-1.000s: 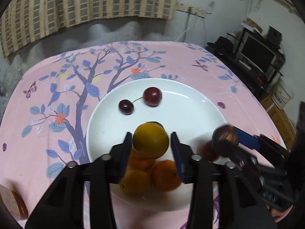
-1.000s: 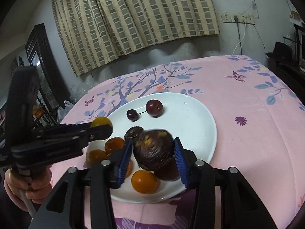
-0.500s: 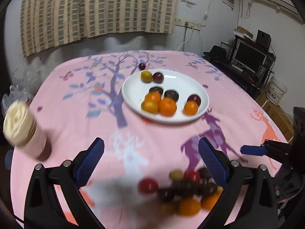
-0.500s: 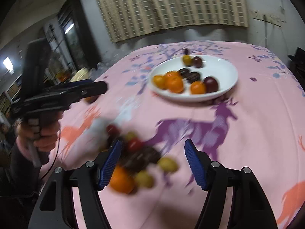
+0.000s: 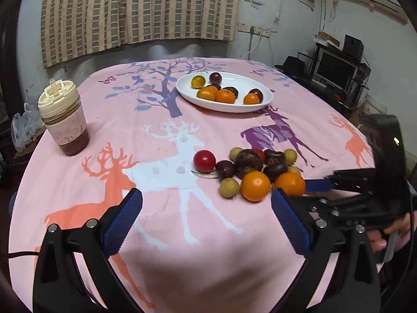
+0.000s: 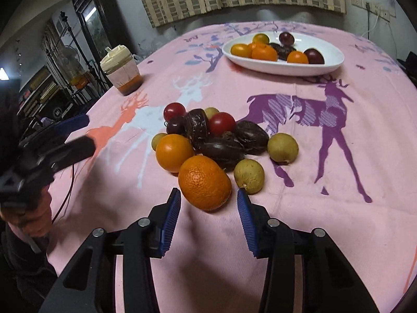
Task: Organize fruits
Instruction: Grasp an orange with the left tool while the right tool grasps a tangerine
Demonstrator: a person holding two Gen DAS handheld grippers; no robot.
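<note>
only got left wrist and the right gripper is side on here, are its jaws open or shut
observer: open. In the right wrist view the right gripper has both blue pads spread apart.
operator: is it holding the near orange
observer: no. The orange lies on the tablecloth with its near part between the open tips, not clamped.
operator: anything tucked behind that orange
observer: a yellow-green fruit sits right beside it, on the gripper's right, mostly hidden for you.
</note>
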